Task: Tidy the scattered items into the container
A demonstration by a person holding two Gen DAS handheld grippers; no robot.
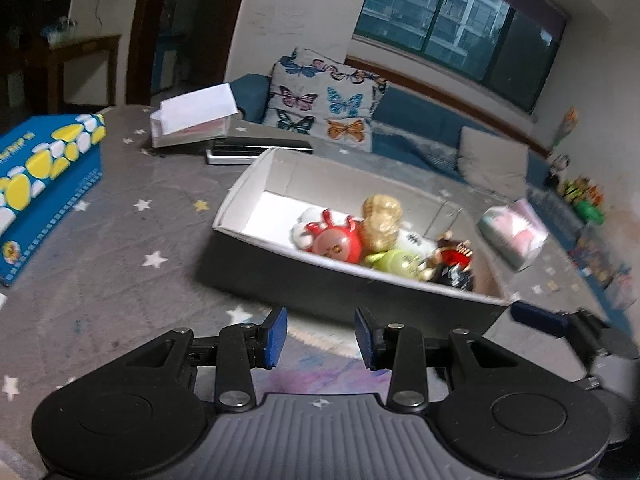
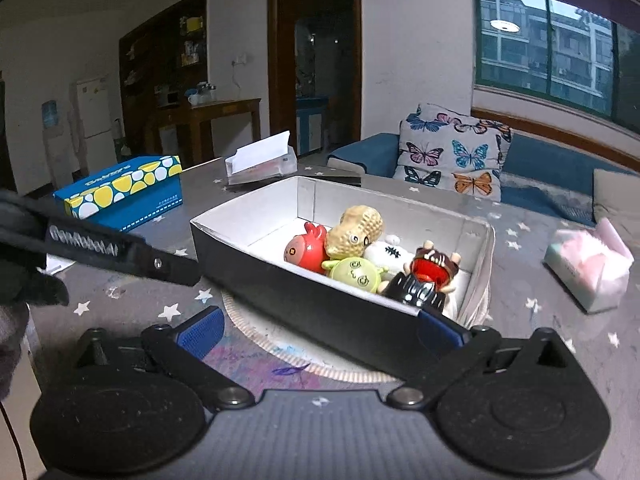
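Note:
A black cardboard box with a white inside [image 1: 256, 196] [image 2: 256, 220] stands on the grey star-patterned table. It holds several toys: a tan peanut figure [image 1: 382, 220] [image 2: 354, 230], a red round toy [image 1: 334, 240] [image 2: 306, 246], a green toy [image 1: 394, 262] [image 2: 354, 272], a white toy [image 2: 386, 254] and a black-and-red figure [image 1: 454, 262] [image 2: 424, 276]. My left gripper [image 1: 320, 336] is open and empty, just in front of the box's near wall. My right gripper [image 2: 320, 324] is open wide and empty, its fingers either side of the box's near corner.
A blue tissue box with yellow and white spots [image 1: 44, 184] [image 2: 124, 192] lies at the left. A white open packet [image 1: 192, 120] [image 2: 260, 164] and a dark flat case [image 1: 256, 148] lie behind the box. A pink-and-mint packet [image 1: 514, 232] [image 2: 592, 264] lies at the right. A sofa stands beyond.

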